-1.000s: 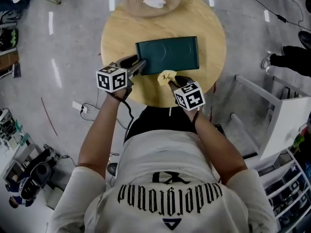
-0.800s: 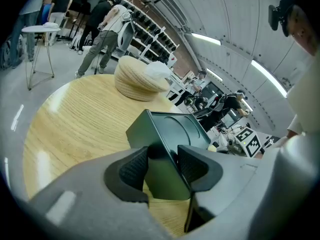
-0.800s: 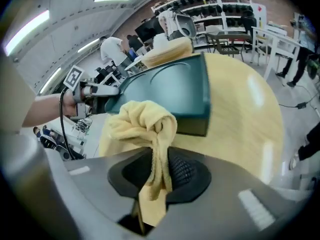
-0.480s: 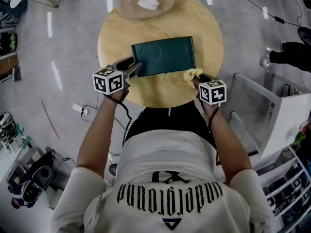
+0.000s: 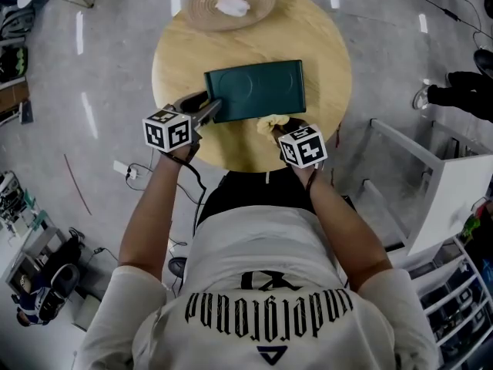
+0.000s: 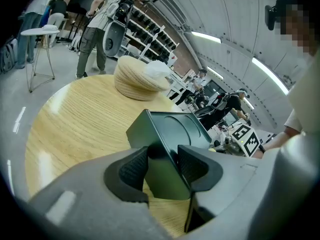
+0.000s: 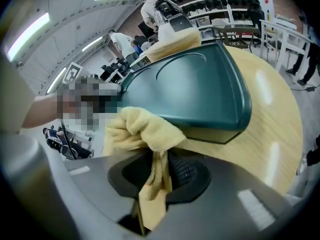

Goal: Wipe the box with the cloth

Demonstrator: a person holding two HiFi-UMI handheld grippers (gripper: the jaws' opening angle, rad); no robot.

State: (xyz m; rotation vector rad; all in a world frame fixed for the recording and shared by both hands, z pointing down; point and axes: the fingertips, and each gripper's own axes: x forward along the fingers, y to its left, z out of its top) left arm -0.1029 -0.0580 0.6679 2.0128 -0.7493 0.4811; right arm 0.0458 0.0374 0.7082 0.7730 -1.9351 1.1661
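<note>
A flat dark green box (image 5: pixel 255 89) lies in the middle of the round wooden table (image 5: pixel 323 68). My left gripper (image 5: pixel 209 108) is shut on the box's near left corner (image 6: pixel 162 169), one jaw on each side of it. My right gripper (image 5: pixel 276 127) is shut on a bunched yellow cloth (image 5: pixel 272 122), which presses against the box's near side. In the right gripper view the cloth (image 7: pixel 142 131) bulges out of the jaws and touches the box (image 7: pixel 195 91) at its near edge.
A woven straw mat or hat (image 5: pixel 233 5) with a white crumpled thing (image 5: pixel 232 5) on it sits at the table's far edge. A white shelf unit (image 5: pixel 439 183) stands to the right. Cables (image 5: pixel 127 172) lie on the floor at the left. People stand in the background (image 6: pixel 102 19).
My right gripper with the cloth swept right along the box's near side, then came back left toward its middle. The left gripper kept its hold on the corner.
</note>
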